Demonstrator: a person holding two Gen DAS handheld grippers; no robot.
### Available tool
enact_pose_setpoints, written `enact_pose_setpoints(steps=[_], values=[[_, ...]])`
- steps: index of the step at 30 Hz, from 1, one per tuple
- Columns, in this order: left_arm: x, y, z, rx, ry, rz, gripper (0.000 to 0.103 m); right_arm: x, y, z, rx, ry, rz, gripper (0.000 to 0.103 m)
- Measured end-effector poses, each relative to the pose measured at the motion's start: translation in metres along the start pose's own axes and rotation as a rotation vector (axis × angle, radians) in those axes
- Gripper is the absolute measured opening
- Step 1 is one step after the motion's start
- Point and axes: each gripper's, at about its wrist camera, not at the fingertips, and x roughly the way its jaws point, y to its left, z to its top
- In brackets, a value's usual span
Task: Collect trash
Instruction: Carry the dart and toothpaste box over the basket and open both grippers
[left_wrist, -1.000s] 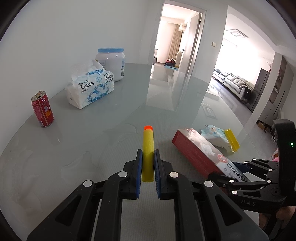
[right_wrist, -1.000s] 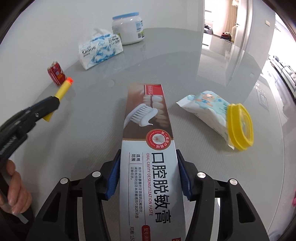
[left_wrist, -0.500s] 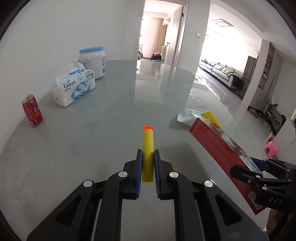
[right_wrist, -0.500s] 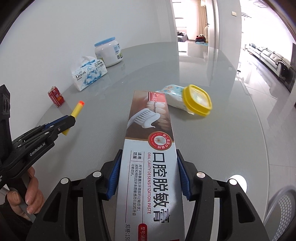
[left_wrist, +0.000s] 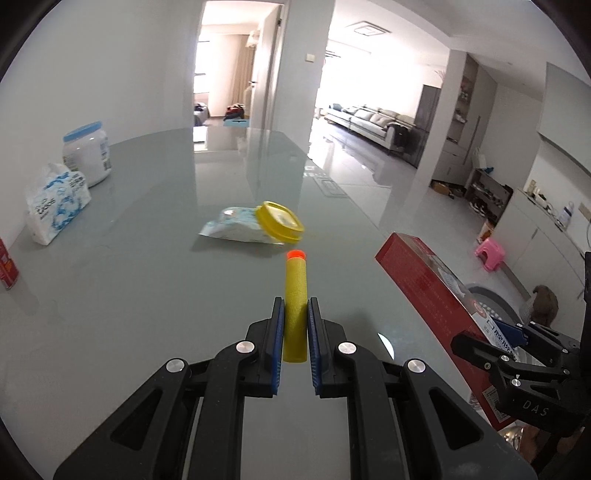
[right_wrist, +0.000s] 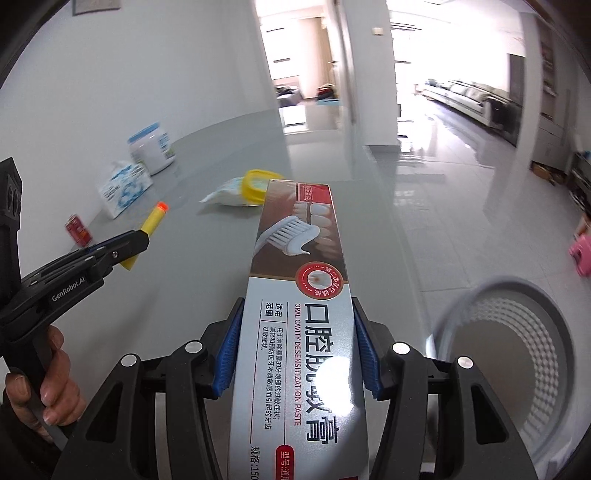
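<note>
Left wrist view: camera behind left gripper (left_wrist: 295, 321), low over grey table (left_wrist: 147, 295), facing down table toward doorway (left_wrist: 229, 66); yellow foam dart (left_wrist: 295, 295) close in foreground; right gripper (left_wrist: 517, 332) enters at right edge.

Right wrist view: camera behind right gripper (right_wrist: 295, 339), facing same doorway (right_wrist: 295, 55) from further right, past table edge; toothpaste box (right_wrist: 295, 295) fills centre; grey basket (right_wrist: 517, 332) on floor below right.

Shared field: table, wipes pack (left_wrist: 240, 229) (right_wrist: 229, 192), tissue pack (left_wrist: 55, 203) (right_wrist: 125, 188), jar (left_wrist: 86, 155) (right_wrist: 151, 151), dart (right_wrist: 153, 218), left gripper (right_wrist: 136, 240).
</note>
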Motion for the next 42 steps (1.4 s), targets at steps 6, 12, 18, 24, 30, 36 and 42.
enact_pose_setpoints(steps=[6, 12, 18, 24, 30, 36, 42], values=[[0.021, -0.068, 0.0, 0.109, 0.034, -0.109, 0.013, -0.033, -0.064, -0.027, 0.115, -0.03, -0.111, 0.052], [0.044, -0.126, -0.002, 0.187, 0.088, -0.2, 0.013, -0.055, -0.125, -0.055, 0.227, -0.029, -0.197, 0.052], [0.07, -0.177, -0.01, 0.249, 0.152, -0.266, 0.013, -0.063, -0.167, -0.073, 0.304, -0.018, -0.236, 0.052], [0.086, -0.218, -0.02, 0.308, 0.189, -0.287, 0.013, -0.062, -0.189, -0.081, 0.344, 0.006, -0.247, 0.052], [0.101, -0.236, -0.027, 0.334, 0.229, -0.295, 0.013, -0.06, -0.2, -0.09, 0.374, 0.022, -0.248, 0.052], [0.11, -0.25, -0.031, 0.358, 0.257, -0.304, 0.013, -0.053, -0.21, -0.097, 0.404, 0.04, -0.236, 0.052], [0.118, -0.263, -0.036, 0.373, 0.281, -0.324, 0.013, -0.047, -0.213, -0.093, 0.419, 0.046, -0.239, 0.052]])
